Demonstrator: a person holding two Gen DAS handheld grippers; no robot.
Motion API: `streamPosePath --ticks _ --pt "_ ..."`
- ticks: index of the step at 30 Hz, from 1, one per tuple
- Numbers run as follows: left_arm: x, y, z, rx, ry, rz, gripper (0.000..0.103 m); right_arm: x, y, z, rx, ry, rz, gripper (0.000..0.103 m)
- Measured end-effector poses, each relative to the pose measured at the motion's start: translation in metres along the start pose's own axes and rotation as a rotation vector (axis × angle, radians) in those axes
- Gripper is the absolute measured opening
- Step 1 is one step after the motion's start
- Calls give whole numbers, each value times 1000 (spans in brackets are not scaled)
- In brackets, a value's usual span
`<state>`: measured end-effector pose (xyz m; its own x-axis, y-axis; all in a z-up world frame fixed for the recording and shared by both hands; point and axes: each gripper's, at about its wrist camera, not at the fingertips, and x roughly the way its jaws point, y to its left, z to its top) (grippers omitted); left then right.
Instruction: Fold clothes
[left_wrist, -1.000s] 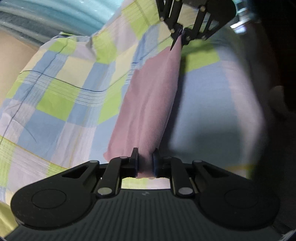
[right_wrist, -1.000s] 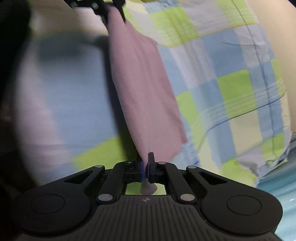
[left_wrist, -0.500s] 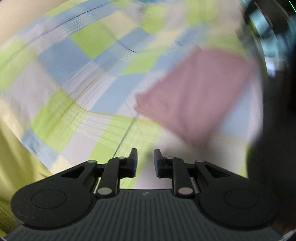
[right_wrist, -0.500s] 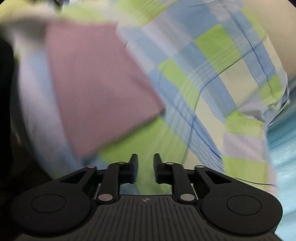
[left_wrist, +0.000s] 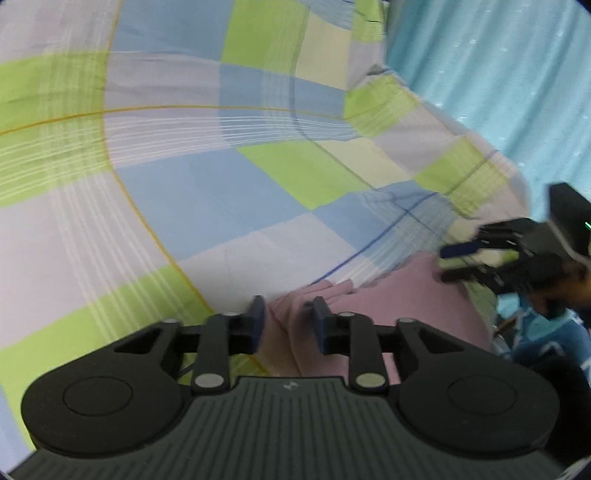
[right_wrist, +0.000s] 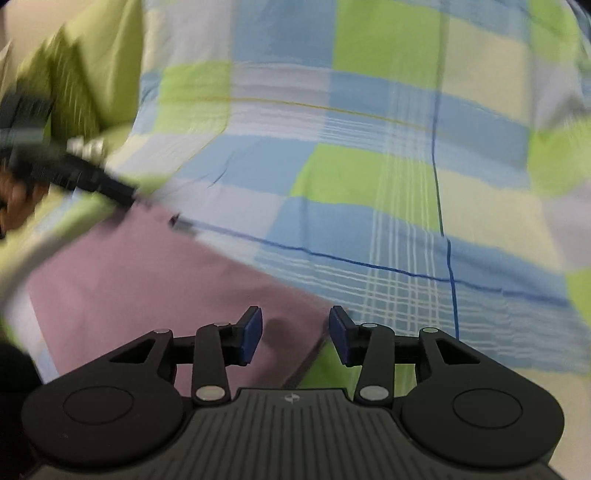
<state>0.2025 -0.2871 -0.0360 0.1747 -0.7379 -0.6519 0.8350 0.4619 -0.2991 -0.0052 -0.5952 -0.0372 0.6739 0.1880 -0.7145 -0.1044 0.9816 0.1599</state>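
Pink cloth (left_wrist: 402, 317) — folded, flat on the checked bed sheet (left_wrist: 207, 192), near its edge by the curtain (left_wrist: 498, 74). Left tongs (left_wrist: 287, 314) open astride a bunched corner; right tongs (right_wrist: 295, 332) open over another corner, gripping nothing. Risk — closing on one layer only would pull the fold apart; no containers seen.

Checked sheet (right_wrist: 369, 177) ahead bare; pink cloth (right_wrist: 140, 280) underneath claws.

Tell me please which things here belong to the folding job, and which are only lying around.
Job:
- pink cloth
- left gripper, open over its bunched edge
- right gripper, open at its corner

Only around:
- checked bedsheet
- turquoise curtain
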Motion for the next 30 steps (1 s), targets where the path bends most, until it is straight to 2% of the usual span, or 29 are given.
streamPosePath --ticks 1,4,10,11,12,13,16,18,20,22,24,28,30 --pt "-1 -1 -2 19 2 -1 1 2 -6 1 28 -10 28 43" --pt "-3 -4 -9 63 -22 1 0 19 -15 13 31 -14 93 43" --pt "-6 -6 -17 85 -76 12 0 34 -5 16 -73 -5 133 43" --pt "-6 -6 -17 86 -83 12 0 34 -1 16 -109 0 122 39" --pt "-7 -6 -18 89 -97 6 0 34 3 16 -140 9 112 11" --pt "-9 -7 -18 93 -113 0 0 34 7 17 -171 17 103 1" --pt "-16 -4 -21 101 -176 -34 0 24 10 15 -201 -31 73 0" --pt "-10 2 -22 74 -148 -11 0 20 7 14 -163 -61 53 0" --pt "1 3 -23 62 -93 31 0 26 9 11 -174 -45 25 0" --pt "6 0 -23 53 -74 58 0 29 13 8 -195 -40 -7 0" --pt "6 -4 -22 51 -80 77 0 30 14 7 -179 -46 1 0" --pt "-10 -12 -22 107 -184 81 0 13 9 10 -137 -145 0 0" --pt "-3 -10 -22 101 -141 96 0 19 9 10 -129 -120 0 0"
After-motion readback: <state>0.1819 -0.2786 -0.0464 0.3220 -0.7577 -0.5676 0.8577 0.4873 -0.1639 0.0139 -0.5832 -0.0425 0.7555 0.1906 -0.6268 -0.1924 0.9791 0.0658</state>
